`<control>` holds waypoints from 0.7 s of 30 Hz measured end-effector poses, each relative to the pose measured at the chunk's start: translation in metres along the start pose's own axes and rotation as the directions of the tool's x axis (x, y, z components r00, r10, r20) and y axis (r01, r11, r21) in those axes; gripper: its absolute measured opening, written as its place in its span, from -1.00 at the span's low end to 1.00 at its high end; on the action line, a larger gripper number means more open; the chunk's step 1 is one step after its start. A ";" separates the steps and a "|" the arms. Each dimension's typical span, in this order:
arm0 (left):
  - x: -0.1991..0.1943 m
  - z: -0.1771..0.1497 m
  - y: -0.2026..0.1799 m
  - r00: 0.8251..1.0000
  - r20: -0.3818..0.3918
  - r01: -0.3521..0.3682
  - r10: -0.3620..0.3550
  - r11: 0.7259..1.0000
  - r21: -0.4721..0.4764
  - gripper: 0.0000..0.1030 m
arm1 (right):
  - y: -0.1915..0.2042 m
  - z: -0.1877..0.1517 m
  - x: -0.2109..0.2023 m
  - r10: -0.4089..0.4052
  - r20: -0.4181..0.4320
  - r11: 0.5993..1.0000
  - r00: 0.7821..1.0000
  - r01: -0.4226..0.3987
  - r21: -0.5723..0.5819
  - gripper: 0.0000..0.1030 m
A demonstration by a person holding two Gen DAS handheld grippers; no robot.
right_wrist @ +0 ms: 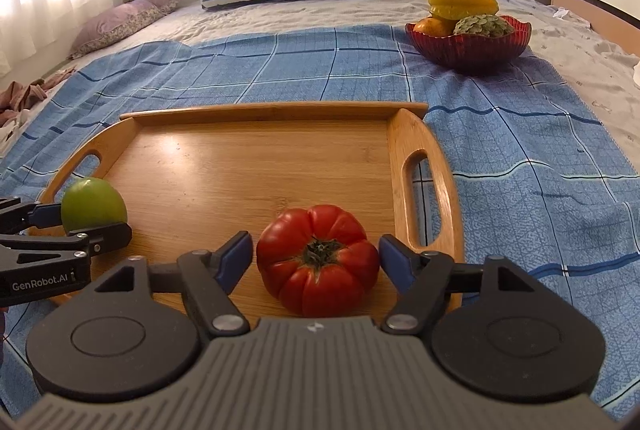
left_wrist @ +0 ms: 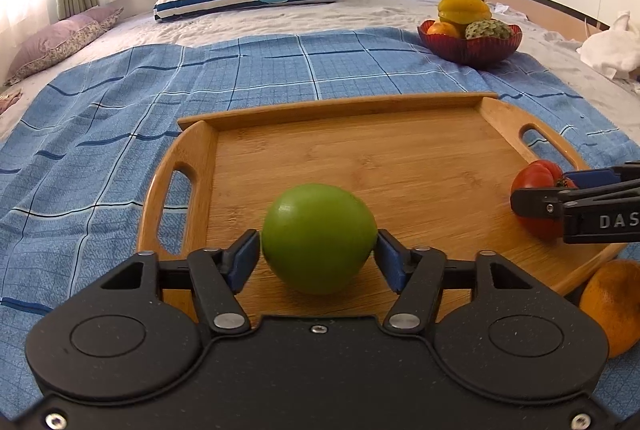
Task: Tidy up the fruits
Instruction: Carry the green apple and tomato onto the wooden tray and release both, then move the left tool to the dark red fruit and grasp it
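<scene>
On a wooden handled tray (right_wrist: 248,158) on the bed, the left gripper (left_wrist: 318,250) stands open around a round green fruit (left_wrist: 319,236); the right gripper (right_wrist: 316,257) stands open around a ribbed red tomato (right_wrist: 318,258), pads clear of both.

One wooden tray (right_wrist: 424,166), one green apple (left_wrist: 318,236), one red tomato (right_wrist: 318,258), one orange (left_wrist: 614,306) beside the tray. One red bowl (right_wrist: 468,48) with three fruits showing. Two grippers.
</scene>
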State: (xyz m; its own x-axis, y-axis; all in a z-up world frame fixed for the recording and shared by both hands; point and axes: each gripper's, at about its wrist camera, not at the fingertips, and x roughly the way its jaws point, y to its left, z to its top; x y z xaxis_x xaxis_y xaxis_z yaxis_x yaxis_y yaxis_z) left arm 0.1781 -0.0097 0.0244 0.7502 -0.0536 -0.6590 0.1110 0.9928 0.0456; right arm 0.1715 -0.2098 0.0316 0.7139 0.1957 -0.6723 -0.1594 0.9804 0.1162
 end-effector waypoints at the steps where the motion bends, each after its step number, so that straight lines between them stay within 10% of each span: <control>1: -0.001 0.000 0.001 1.000 0.003 -0.002 0.002 1.000 -0.002 0.34 | 0.000 0.000 -0.001 0.005 0.004 1.000 1.000 -0.005 0.000 0.73; 21: -0.063 -0.020 0.004 0.992 0.116 0.056 -0.054 0.998 -0.010 0.95 | 0.015 -0.035 -0.059 -0.057 0.200 0.998 0.978 0.053 0.026 1.00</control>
State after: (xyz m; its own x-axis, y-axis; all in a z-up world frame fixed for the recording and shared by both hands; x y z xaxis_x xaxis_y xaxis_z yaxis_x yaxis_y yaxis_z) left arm 0.1180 -0.0003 0.0506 0.8136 -0.1197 -0.5689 0.1465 0.9892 0.0013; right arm 0.1031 -0.2072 0.0473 0.8437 0.1399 -0.5182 -0.1031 0.9897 0.0994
